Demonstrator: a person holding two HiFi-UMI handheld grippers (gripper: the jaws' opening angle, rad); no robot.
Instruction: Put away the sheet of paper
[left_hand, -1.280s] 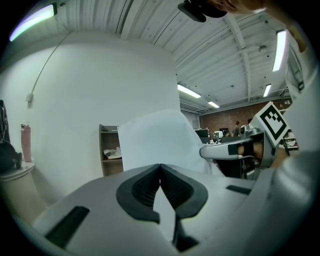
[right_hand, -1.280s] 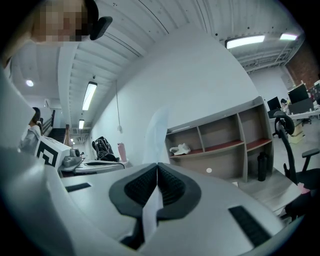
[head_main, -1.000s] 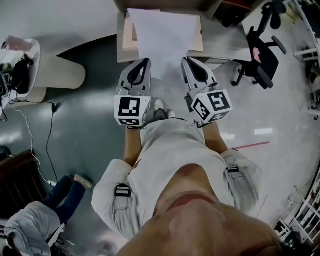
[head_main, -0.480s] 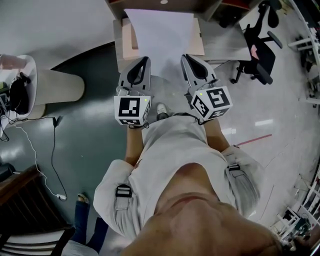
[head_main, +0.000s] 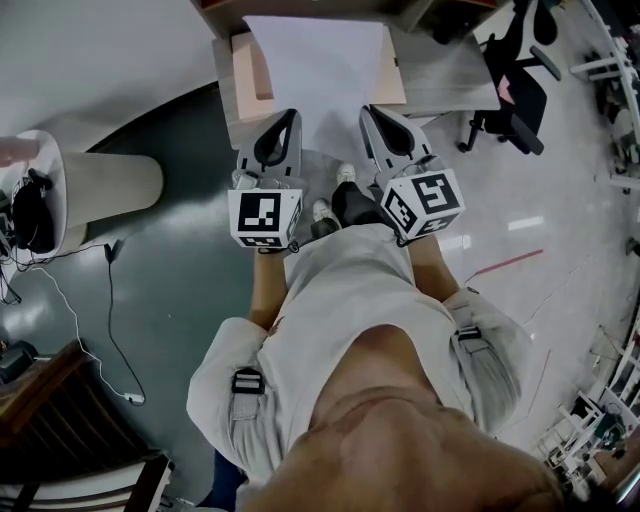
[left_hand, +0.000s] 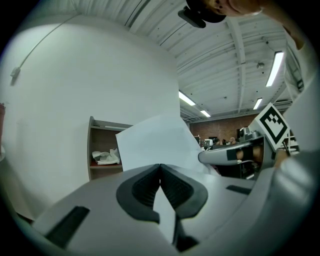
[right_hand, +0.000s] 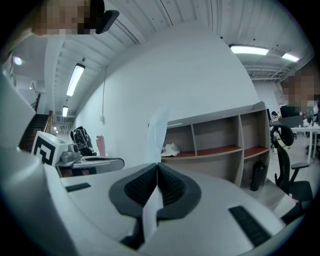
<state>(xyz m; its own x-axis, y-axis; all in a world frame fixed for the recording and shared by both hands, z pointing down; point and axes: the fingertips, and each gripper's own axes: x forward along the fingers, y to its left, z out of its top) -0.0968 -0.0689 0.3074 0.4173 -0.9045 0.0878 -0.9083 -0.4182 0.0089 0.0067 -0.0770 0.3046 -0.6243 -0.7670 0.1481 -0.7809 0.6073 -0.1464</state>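
L gripper (left_hand: 160, 169) jaws clamped on near edge of sheet of paper (head_main: 320, 65); R gripper (right_hand: 157, 169) same, other corner. Sheet spans between them, free edge fwd toward shelf unit (right_hand: 227, 148). Imo: hands level, fixed spacing, since pulling apart tears it and pushing in buckles it. Feed free edge into bay first, release both together. Skip bay w/ white crumpled thing (right_hand: 171, 149).

Head view above the person (head_main: 340, 300), facing steeply down, left gripper (head_main: 292, 122) and right gripper (head_main: 368, 112) close below, 2 gripper views just behind own jaws, facing shelf unit (right_hand: 215, 131), all 3 sharing sheet of paper (head_main: 320, 70).
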